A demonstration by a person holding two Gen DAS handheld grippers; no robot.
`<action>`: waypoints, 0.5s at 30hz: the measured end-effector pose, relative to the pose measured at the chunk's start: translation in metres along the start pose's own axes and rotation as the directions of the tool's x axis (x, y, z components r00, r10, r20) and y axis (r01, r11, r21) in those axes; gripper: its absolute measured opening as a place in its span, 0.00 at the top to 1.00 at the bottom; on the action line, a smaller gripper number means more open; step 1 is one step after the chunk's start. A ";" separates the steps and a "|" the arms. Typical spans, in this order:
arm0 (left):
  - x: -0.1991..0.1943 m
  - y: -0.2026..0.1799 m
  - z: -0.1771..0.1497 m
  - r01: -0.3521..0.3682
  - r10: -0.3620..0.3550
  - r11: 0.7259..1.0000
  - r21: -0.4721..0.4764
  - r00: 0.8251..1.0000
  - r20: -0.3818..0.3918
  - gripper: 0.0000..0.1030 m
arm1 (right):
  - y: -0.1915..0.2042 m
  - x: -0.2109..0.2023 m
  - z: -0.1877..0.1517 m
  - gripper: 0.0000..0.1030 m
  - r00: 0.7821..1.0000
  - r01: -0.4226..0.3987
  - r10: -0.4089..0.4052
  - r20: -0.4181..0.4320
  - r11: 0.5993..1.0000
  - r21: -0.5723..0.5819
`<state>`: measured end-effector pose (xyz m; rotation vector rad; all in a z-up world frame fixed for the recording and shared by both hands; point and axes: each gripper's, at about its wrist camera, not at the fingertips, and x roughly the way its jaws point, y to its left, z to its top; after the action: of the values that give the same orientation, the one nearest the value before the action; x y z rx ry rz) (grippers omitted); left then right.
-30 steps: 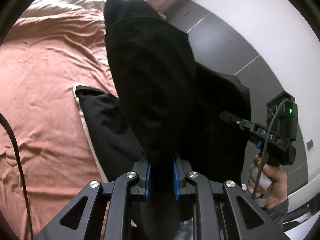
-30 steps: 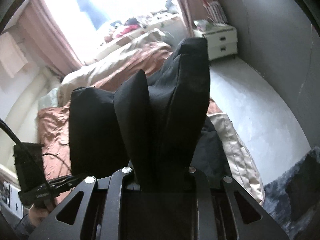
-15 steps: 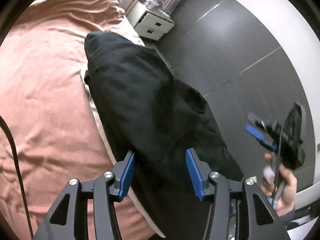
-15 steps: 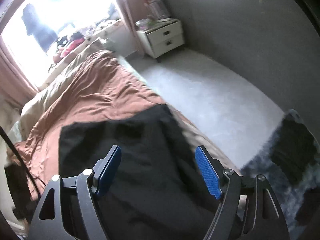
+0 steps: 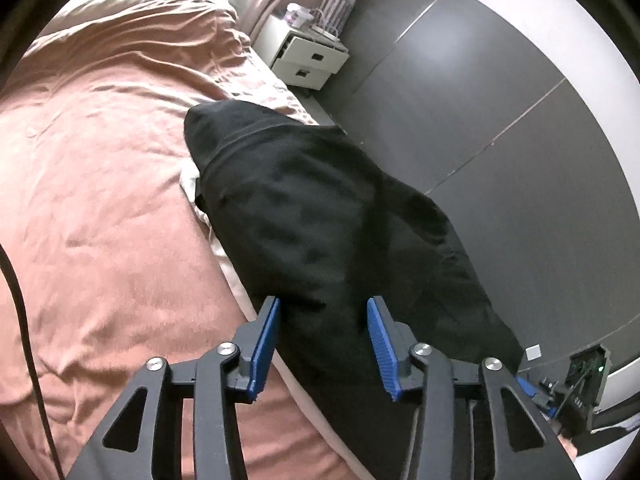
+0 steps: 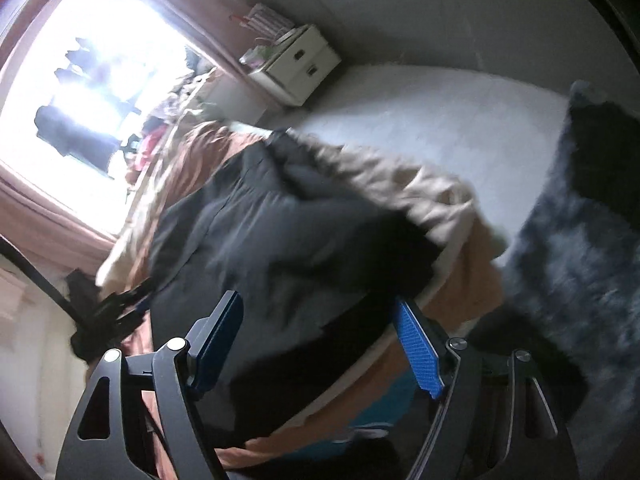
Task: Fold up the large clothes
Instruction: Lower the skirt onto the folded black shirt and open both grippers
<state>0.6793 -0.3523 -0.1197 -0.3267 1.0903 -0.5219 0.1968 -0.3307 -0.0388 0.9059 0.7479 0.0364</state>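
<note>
A large black garment (image 5: 320,216) lies folded along the right edge of a bed with a rust-coloured cover (image 5: 100,184). My left gripper (image 5: 323,320) is open just above the garment's near end, blue pads apart, holding nothing. In the right wrist view the same black garment (image 6: 280,248) lies on the bed, blurred by motion. My right gripper (image 6: 320,332) is open above it and empty. The right gripper's body (image 5: 576,384) shows at the lower right of the left wrist view.
A white two-drawer nightstand (image 5: 308,56) stands past the bed's far corner, by a dark grey wall (image 5: 500,120). A bright window (image 6: 100,72) is behind the bed. A dark shaggy rug (image 6: 580,248) lies on the pale floor (image 6: 440,112) to the right.
Both grippers held the black garment up a second ago. They have opened and let it drop onto the bed, then drawn back from it.
</note>
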 end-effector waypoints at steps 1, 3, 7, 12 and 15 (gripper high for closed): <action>0.003 0.000 0.001 0.004 -0.004 1.000 0.006 1.000 -0.002 0.59 | 0.001 0.005 -0.002 0.53 1.000 0.014 -0.014 -0.001 1.000 -0.008; 0.008 0.000 0.004 0.003 -0.003 1.000 0.024 1.000 -0.004 0.61 | 0.000 0.008 -0.002 0.70 0.998 0.063 -0.063 0.024 0.998 -0.002; 0.016 -0.004 0.013 0.009 -0.009 0.999 0.042 1.000 -0.001 0.62 | -0.009 0.002 0.005 0.86 0.993 0.053 -0.059 0.098 0.996 0.066; 0.018 -0.009 0.019 0.030 -0.030 0.998 0.047 1.000 0.009 0.62 | -0.011 0.004 -0.001 0.86 0.983 0.119 -0.131 0.127 0.988 0.099; 0.003 -0.006 0.017 0.031 -0.032 0.999 0.042 0.999 0.024 0.59 | -0.006 -0.004 -0.005 0.86 0.983 0.099 -0.115 0.142 0.988 0.116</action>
<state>0.6943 -0.3596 -0.1117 -0.3137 1.0502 -0.5660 0.1892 -0.3325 -0.0433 0.9593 0.6631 -0.1663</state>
